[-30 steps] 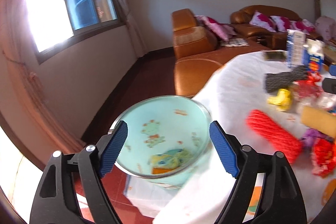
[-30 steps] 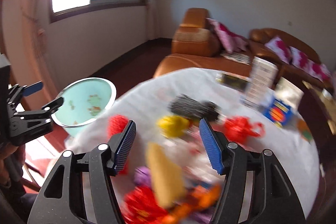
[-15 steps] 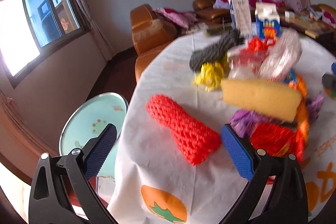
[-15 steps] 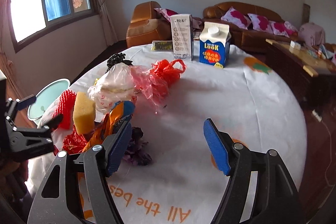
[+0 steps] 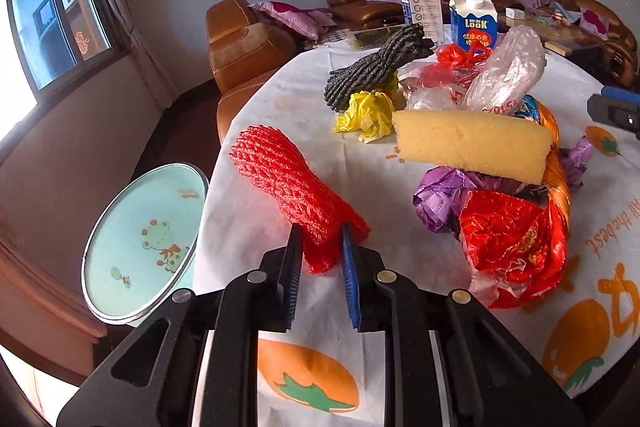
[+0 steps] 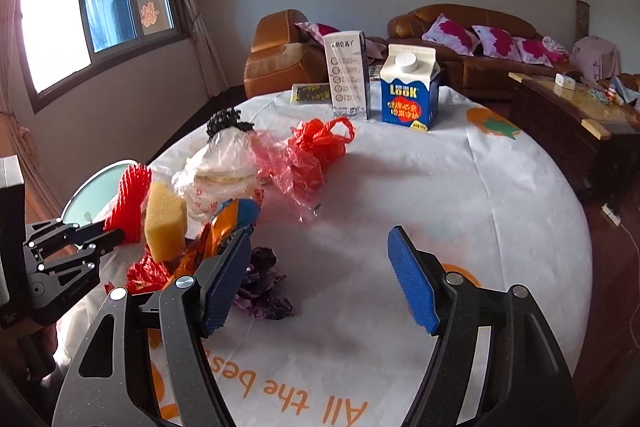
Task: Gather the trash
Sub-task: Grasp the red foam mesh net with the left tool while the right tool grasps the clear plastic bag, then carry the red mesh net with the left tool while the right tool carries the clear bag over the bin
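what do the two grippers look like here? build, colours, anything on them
Both match: left gripper and right gripper have matte black angular linkage arms with triangular cutouts and silver round pivot pins. Each finger carries a blue ribbed pad. From the right wrist view the left one's black body shows faint small lettering. No cables, hands or sleeves visible.

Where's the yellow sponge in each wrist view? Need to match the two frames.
Left wrist: yellow sponge lies right of centre, long side facing the camera, resting on the wrapper pile.
Right wrist: the sponge is at lower left, seen end-on, beside the red foam net.
Shared landmark: the blue milk carton at the far side of the table.
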Demonstrator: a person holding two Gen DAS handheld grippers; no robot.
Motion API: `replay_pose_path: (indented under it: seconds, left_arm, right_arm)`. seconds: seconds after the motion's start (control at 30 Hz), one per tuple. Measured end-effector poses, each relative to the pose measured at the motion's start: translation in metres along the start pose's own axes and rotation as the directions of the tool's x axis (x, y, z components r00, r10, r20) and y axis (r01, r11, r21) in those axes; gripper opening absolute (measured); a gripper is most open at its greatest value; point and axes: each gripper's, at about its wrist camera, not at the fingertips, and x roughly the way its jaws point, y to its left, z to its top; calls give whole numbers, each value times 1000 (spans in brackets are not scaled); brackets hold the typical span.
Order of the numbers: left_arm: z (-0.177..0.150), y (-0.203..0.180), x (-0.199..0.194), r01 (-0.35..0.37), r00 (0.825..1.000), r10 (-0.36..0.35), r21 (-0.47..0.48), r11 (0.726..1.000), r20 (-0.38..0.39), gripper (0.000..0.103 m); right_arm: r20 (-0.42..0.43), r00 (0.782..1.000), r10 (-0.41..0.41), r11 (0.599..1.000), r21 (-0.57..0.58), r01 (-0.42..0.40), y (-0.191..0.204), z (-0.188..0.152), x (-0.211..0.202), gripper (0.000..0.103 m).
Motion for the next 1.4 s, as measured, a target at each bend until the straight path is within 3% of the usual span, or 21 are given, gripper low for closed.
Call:
replay_pose_path:
  seconds: [0.23,0.33,0.43,0.57,0.6,0.63,0.8,1.1,1.4]
  left_arm:
    - [5,8,-19,-10,999,9,13,1000,51,18]
    - [5,14,-21,-17,998,17,-1,1000,55,18]
    - [5,22,-21,-26,998,27,-16,1000,54,18]
    - [3,33,-21,-34,998,36,-38,999,55,18]
    - [2,34,-21,-33,998,36,-42,999,55,18]
    - [2,35,-20,-33,998,35,-46,998,54,18]
    - [2,40,-23,-29,998,32,-53,998,62,18]
    - [9,56,-44,-104,988,109,-49,993,110,18]
    - [4,95,-44,-208,974,216,-100,973,74,18]
  right_arm:
    - [52,997,52,999,-8,-52,14,29,-5,71]
    - [79,994,73,996,-64,-68,33,47,1,71]
    - [39,995,90,989,-122,-84,49,56,20,71]
    - [-74,993,91,982,-160,-102,54,49,45,69]
    - [-100,990,102,981,-152,-116,53,44,48,60]
    - [-123,986,117,981,-141,-134,51,41,50,34]
    - [-136,982,135,978,-138,-154,49,32,44,13]
    - [70,989,134,982,-146,-122,58,55,3,10]
    - [80,975,206,948,-262,-179,118,77,24,10]
